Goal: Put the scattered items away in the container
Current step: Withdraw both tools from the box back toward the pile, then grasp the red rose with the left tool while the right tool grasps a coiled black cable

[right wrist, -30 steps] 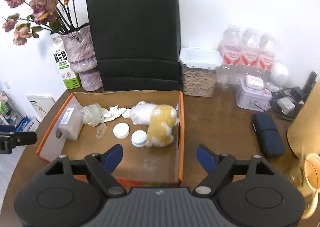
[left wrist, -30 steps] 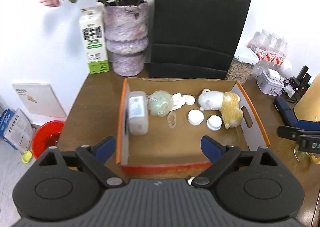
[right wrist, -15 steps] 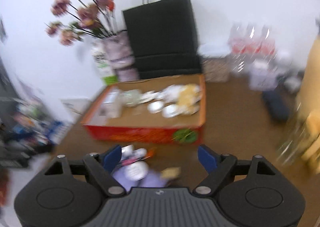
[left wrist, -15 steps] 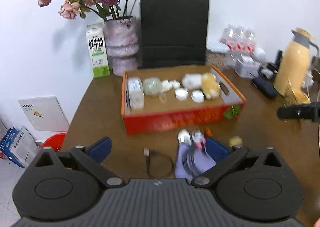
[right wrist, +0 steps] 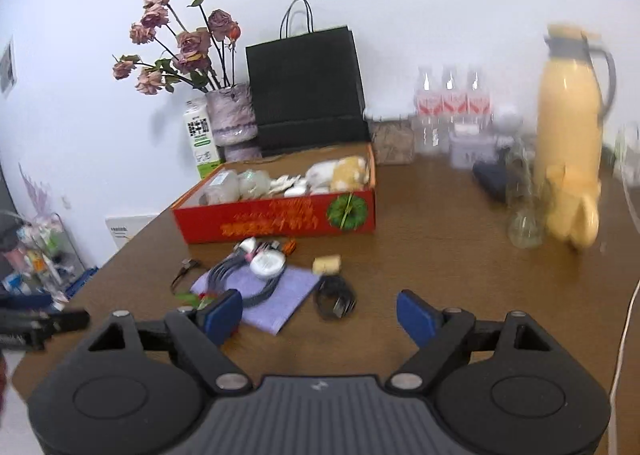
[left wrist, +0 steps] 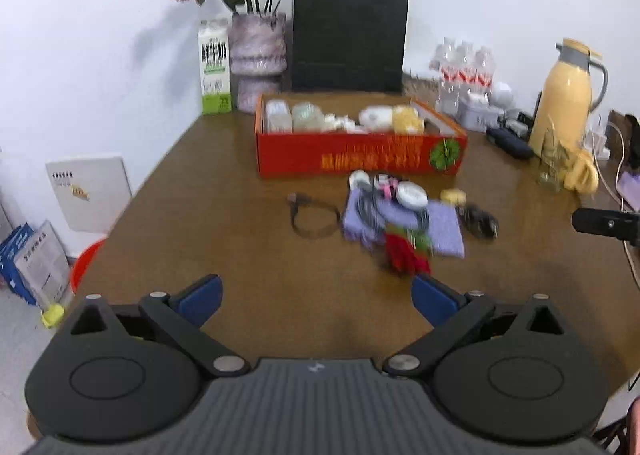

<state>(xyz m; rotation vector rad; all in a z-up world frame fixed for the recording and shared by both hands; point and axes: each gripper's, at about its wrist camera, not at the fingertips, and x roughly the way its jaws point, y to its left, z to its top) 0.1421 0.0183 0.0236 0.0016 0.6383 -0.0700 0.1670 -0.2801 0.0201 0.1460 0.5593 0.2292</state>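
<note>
A red cardboard box (left wrist: 360, 159) (right wrist: 280, 219) stands mid-table and holds a plush toy (left wrist: 392, 119), jars and white lids. In front of it lie a purple cloth (left wrist: 440, 227) (right wrist: 272, 295), a grey cable (right wrist: 240, 275), a white round case (left wrist: 410, 194) (right wrist: 267, 263), a red flower (left wrist: 404, 255), a small yellow block (left wrist: 453, 195) (right wrist: 327, 263), a black coiled cord (left wrist: 480, 221) (right wrist: 334, 297) and a brown band (left wrist: 314, 217). My left gripper (left wrist: 316, 299) is open, empty, near the table's front edge. My right gripper (right wrist: 320, 315) is open, empty, just before the cloth.
A black paper bag (left wrist: 348, 35), a vase of dried roses (left wrist: 258, 55) and a milk carton (left wrist: 215, 71) stand behind the box. A yellow thermos (right wrist: 568, 135), water bottles (right wrist: 452, 107), a glass (right wrist: 524, 223) and a dark case (left wrist: 510, 143) are at the right.
Both grippers have pulled back and away from over the box to the table's front. The loose items before the box have come into view. Both stay open.
</note>
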